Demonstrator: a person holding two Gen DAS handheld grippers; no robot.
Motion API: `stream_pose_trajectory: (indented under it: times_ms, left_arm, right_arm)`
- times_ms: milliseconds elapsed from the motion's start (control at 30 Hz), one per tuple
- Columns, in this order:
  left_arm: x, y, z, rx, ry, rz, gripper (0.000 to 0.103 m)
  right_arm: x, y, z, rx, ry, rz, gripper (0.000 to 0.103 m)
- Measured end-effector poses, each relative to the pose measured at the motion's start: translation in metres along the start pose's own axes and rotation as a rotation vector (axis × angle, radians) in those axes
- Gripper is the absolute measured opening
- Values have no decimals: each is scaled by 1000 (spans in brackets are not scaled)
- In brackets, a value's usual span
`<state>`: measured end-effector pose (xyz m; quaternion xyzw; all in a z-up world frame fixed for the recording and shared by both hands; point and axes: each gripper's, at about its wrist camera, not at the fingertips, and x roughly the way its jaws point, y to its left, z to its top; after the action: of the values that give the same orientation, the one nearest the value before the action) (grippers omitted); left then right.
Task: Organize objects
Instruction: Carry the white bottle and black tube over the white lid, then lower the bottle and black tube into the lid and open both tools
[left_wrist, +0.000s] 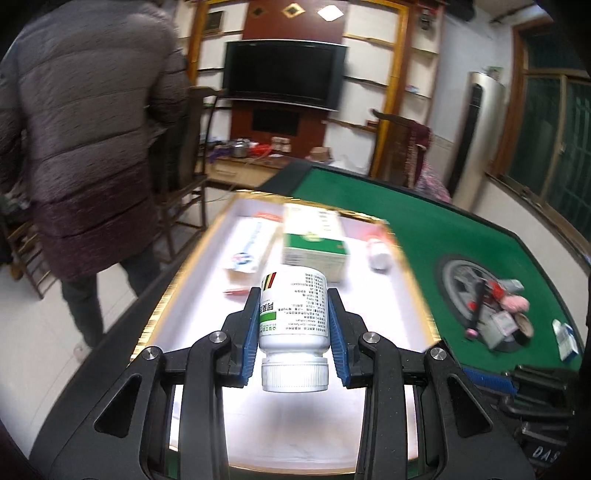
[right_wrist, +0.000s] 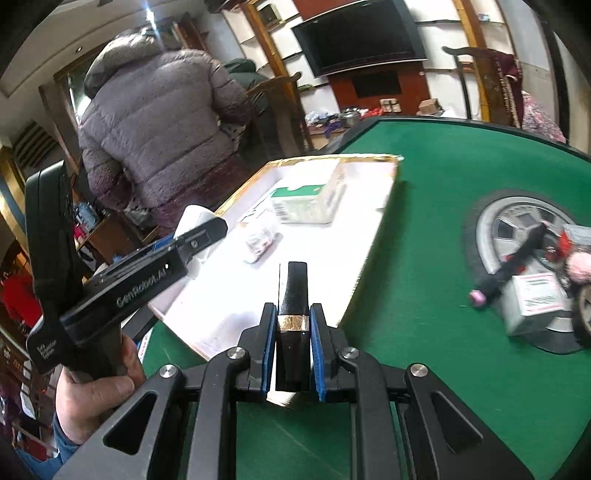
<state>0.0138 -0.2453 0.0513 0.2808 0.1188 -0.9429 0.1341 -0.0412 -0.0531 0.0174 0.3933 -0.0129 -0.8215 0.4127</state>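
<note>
Across the frame's middle lies the white tray (left_wrist: 199, 258); the left gripper (left_wrist: 293, 314), directly over it, clamps a white pill bottle (left_wrist: 295, 317), cap toward camera, while the right gripper (right_wrist: 293, 347), over the tray's lower edge, pinches a black case (right_wrist: 293, 306).

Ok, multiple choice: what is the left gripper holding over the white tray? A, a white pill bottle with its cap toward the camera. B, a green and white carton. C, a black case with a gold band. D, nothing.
A: the left gripper clamps the white pill bottle, cap nearest the camera.
</note>
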Motion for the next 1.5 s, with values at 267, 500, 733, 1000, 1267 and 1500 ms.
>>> stream_pose_trajectory:
  times_ms: [267, 500, 733, 1000, 1267, 1500]
  left_arm:
    - [13, 35, -1, -54, 51, 53, 33]
    - [28, 38, -7, -37, 109, 55, 33]
    - [39, 35, -10, -13, 152, 76, 33]
    - [43, 36, -14, -5, 169, 96, 33]
    - [40, 37, -17, 5, 174, 111, 33]
    - [42, 37, -16, 5, 172, 111, 33]
  right_arm:
    - [39, 23, 9, -31, 50, -7, 16]
    - [66, 25, 8, -12, 114, 8, 16]
    - [75, 30, 7, -37, 129, -5, 16]
    - [83, 38, 3, -58, 146, 6, 16]
    - [87, 50, -1, -64, 147, 41, 16]
    - [91, 56, -3, -70, 147, 85, 18]
